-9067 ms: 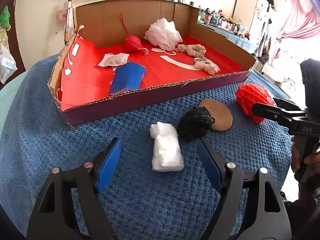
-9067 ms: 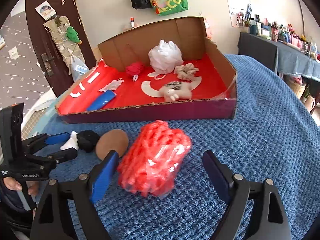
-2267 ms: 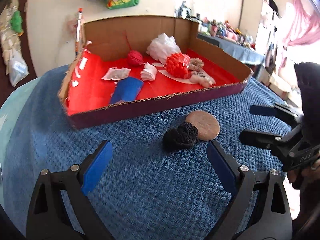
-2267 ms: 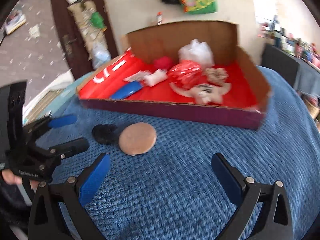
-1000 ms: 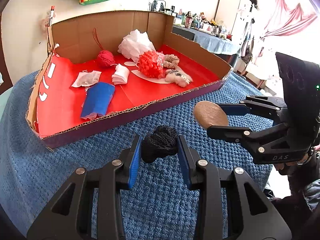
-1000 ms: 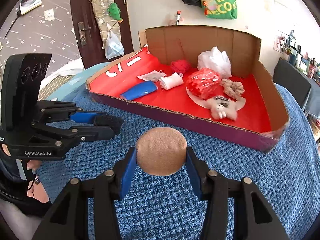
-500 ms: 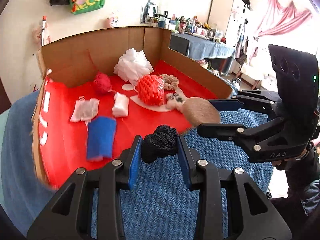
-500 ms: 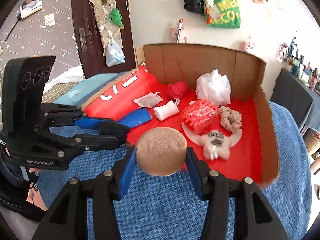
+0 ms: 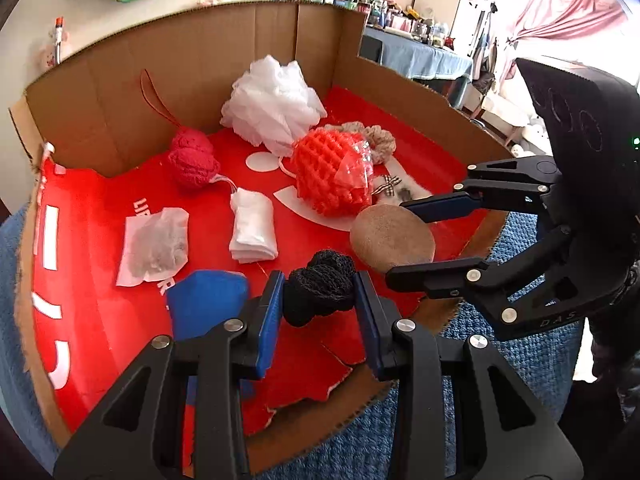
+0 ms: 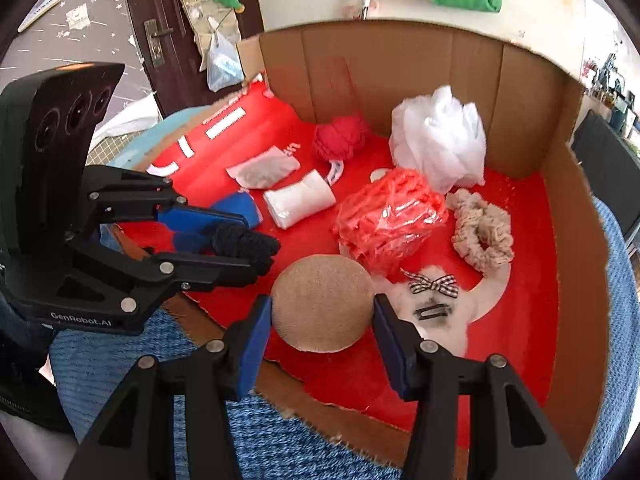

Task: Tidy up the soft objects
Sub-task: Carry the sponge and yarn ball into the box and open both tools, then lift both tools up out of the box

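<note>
Left claw [image 9: 319,304] clamped on black scrunchie [image 9: 319,291], right claw [image 10: 322,322] clamped on tan pad [image 10: 322,308], over box [image 10: 576,280]

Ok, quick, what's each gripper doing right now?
Left gripper: closed on the black crocheted yarn bundle.
Right gripper: closed on the round tan sponge pad.

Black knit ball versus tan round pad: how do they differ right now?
The black knit ball is dark, lumpy and knitted; the tan round pad is pale, smooth-edged and disc-like. The ball sits in the left gripper, the pad in the right gripper. Both are clamped above the red-lined box.
</note>
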`<action>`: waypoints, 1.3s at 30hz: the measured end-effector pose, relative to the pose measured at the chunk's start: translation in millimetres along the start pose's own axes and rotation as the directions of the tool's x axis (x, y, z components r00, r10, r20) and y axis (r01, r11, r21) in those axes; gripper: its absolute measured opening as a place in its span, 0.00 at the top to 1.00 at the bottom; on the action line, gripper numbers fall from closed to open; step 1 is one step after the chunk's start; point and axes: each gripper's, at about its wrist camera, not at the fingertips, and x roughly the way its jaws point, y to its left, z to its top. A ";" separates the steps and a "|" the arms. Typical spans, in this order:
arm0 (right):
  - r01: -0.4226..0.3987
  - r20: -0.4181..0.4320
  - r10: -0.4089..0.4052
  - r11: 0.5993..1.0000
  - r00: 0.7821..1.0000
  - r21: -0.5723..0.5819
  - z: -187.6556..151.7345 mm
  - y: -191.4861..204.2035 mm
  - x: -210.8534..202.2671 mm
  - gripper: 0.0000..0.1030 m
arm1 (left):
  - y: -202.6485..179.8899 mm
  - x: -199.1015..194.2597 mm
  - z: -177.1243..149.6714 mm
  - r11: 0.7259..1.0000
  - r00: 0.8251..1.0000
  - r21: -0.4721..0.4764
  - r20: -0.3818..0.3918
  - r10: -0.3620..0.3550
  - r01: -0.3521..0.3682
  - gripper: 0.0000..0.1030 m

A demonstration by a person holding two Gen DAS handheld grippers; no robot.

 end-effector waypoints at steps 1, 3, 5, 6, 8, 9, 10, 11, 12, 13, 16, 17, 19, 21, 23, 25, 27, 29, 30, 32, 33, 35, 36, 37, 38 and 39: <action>-0.006 -0.006 0.006 1.000 1.000 0.001 -0.5 -0.9 2.3 0.48 | 0.9 1.9 0.0 1.000 1.000 -0.002 -0.003 -0.003 0.003 0.68; -0.014 -0.015 0.014 1.000 1.000 0.002 0.2 -2.4 6.2 0.48 | 2.7 6.3 -0.4 1.000 1.000 -0.002 -0.011 0.001 -0.001 0.68; -0.015 -0.019 0.015 1.000 1.000 -0.002 1.7 -3.3 8.6 0.48 | 4.7 9.5 -0.7 1.000 1.000 -0.007 -0.013 -0.007 0.006 0.68; -0.014 -0.022 0.014 1.000 1.000 -0.006 2.1 -3.2 9.6 0.48 | 5.1 10.2 -1.0 1.000 1.000 -0.009 -0.013 -0.010 0.010 0.68; -0.020 -0.027 0.019 1.000 0.999 -0.009 2.8 -3.3 11.6 0.48 | 5.4 10.5 -0.9 1.000 1.000 -0.008 -0.011 -0.012 0.012 0.67; -0.023 -0.031 0.023 1.000 0.999 -0.006 3.7 -4.6 13.1 0.48 | 5.5 10.6 -1.1 1.000 1.000 -0.008 -0.011 -0.012 0.012 0.67; -0.025 -0.034 0.025 1.000 0.999 -0.004 4.0 -5.0 13.8 0.47 | 5.5 11.0 -1.1 1.000 1.000 -0.006 -0.011 -0.012 0.012 0.67; -0.026 -0.033 0.025 1.000 0.999 -0.004 4.4 -5.4 14.5 0.47 | 5.2 11.5 -1.5 1.000 1.000 -0.004 -0.010 -0.012 0.012 0.67; -0.026 -0.034 0.026 1.000 0.999 -0.006 4.7 -5.1 15.0 0.47 | 5.5 11.8 -1.5 1.000 1.000 -0.002 -0.012 -0.013 0.013 0.67; -0.028 -0.035 0.028 1.000 0.999 -0.007 4.6 -5.0 15.3 0.47 | 5.4 12.2 -1.7 1.000 1.000 0.000 -0.014 -0.015 0.015 0.67; -0.031 -0.037 0.030 0.999 0.999 -0.008 4.3 -4.8 15.6 0.47 | 4.2 14.2 -2.5 1.000 1.000 0.007 -0.022 -0.018 0.018 0.67; -0.032 -0.038 0.032 0.999 0.999 -0.008 5.2 -4.7 16.1 0.47 | 3.9 15.2 -2.7 1.000 1.000 0.009 -0.025 -0.015 0.016 0.67; -0.035 -0.039 0.035 0.999 0.999 -0.007 5.3 -4.9 16.0 0.46 | 3.8 17.7 -2.5 1.000 1.000 0.010 -0.028 -0.007 0.007 0.67; -0.036 -0.040 0.035 0.999 0.999 -0.008 5.2 -4.6 15.8 0.46 | 3.7 18.3 -2.7 1.000 1.000 0.012 -0.026 -0.008 0.008 0.67; -0.038 -0.040 0.038 0.999 0.998 -0.008 5.2 -4.5 15.8 0.45 | 3.2 19.1 -2.7 1.000 1.000 0.016 -0.025 -0.004 0.005 0.67; -0.039 -0.041 0.038 0.999 0.998 -0.008 5.2 -4.4 15.6 0.44 | 2.6 19.3 -2.8 1.000 1.000 0.018 -0.026 -0.002 0.002 0.59; -0.040 -0.041 0.039 0.999 0.998 -0.008 5.0 -4.4 15.6 0.44 | 2.0 18.6 -3.3 1.000 1.000 0.019 -0.021 0.013 -0.013 0.51; -0.041 -0.040 0.041 0.999 0.998 -0.007 4.6 -4.2 15.4 0.43 | 2.1 17.1 -3.9 1.000 1.000 0.021 -0.013 0.023 -0.023 0.50; -0.042 -0.040 0.042 0.999 0.998 -0.005 4.6 -4.3 15.2 0.43 | 2.5 16.5 -4.0 1.000 1.000 0.020 -0.012 0.021 -0.021 0.50; -0.040 -0.040 0.040 0.999 0.998 -0.005 4.5 -3.4 14.8 0.42 | 3.2 14.6 -4.1 1.000 1.000 0.016 -0.008 0.017 -0.017 0.50; -0.040 -0.039 0.039 0.999 0.998 -0.004 4.4 -3.1 14.5 0.42 | 3.0 13.5 -4.1 1.000 1.000 0.018 -0.005 0.016 -0.016 0.50; -0.039 -0.036 0.039 0.999 0.999 -0.002 3.9 -3.0 12.6 0.42 | 2.3 10.1 -4.1 1.000 1.000 0.019 0.002 0.015 -0.015 0.50; -0.039 -0.034 0.039 0.999 0.999 -0.001 3.8 -2.9 11.6 0.42 | 2.1 8.0 -4.0 1.000 1.000 0.020 0.007 0.015 -0.015 0.50; -0.037 -0.031 0.037 0.999 0.999 0.001 3.6 -2.6 9.7 0.41 | 1.7 6.0 -4.2 1.000 1.000 0.021 0.010 0.017 -0.018 0.50; -0.035 -0.028 0.035 0.999 0.999 0.002 3.4 -2.5 7.6 0.41 | 1.5 3.2 -4.3 1.000 1.000 0.019 0.017 0.023 -0.024 0.50; -0.030 -0.023 0.030 1.000 0.999 0.005 3.2 -2.6 4.9 0.40 | 1.6 -0.6 -4.9 0.999 0.999 0.016 0.025 0.029 -0.030 0.50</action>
